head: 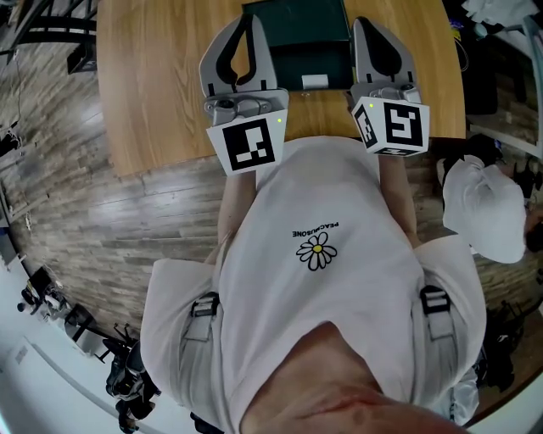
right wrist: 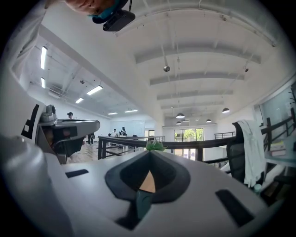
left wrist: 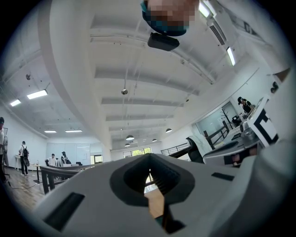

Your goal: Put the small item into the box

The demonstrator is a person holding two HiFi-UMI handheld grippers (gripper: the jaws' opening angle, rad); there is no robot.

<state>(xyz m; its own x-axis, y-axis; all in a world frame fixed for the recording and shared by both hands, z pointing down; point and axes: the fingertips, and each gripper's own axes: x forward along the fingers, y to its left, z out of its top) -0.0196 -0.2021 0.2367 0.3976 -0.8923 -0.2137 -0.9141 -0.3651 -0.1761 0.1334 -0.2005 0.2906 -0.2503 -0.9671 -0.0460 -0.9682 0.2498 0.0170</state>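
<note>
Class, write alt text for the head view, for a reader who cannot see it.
Seen from above, a person in a white T-shirt holds the left gripper and the right gripper side by side over the near edge of a wooden table, flanking a dark green box. A white cap shows at the right.

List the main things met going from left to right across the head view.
Grey left gripper with its black-and-white marker cube → dark green rectangular box on the wooden table → grey right gripper with its marker cube → white fabric cap off the table's right end.
</note>
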